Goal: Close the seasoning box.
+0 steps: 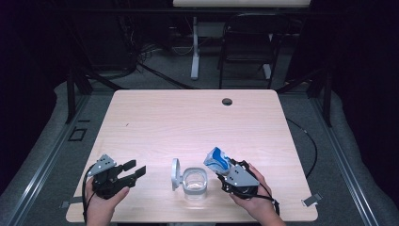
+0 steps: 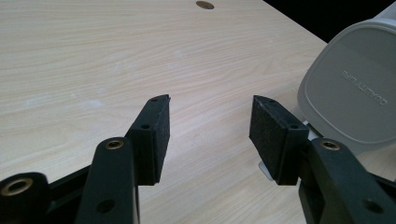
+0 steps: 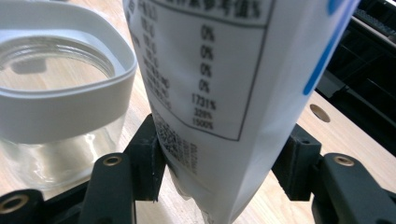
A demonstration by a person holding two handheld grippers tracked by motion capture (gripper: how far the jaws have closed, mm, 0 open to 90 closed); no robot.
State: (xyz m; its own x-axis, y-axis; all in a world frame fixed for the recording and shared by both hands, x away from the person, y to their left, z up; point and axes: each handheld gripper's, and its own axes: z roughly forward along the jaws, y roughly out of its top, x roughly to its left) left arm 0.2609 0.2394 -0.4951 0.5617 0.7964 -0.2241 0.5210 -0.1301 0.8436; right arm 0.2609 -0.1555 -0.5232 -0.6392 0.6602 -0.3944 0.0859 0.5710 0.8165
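A clear glass jar (image 1: 195,181) with a grey-white rim stands near the table's front edge, its hinged lid (image 1: 175,173) swung open to the left. My right gripper (image 1: 225,168) is shut on a blue and white pouch (image 1: 217,160), tilted toward the jar just right of its rim. In the right gripper view the pouch (image 3: 224,79) fills the space between the pads, with the jar (image 3: 60,107) at the left. My left gripper (image 1: 136,169) rests open on the table left of the jar. In the left gripper view nothing lies between its fingers (image 2: 152,135); the lid (image 2: 355,88) stands at the right.
The light wooden table (image 1: 188,117) has a cable hole (image 1: 227,101) near its far edge. A small metal clip (image 1: 312,199) lies at the front right corner. A chair (image 1: 247,42) and a table leg stand beyond the far edge.
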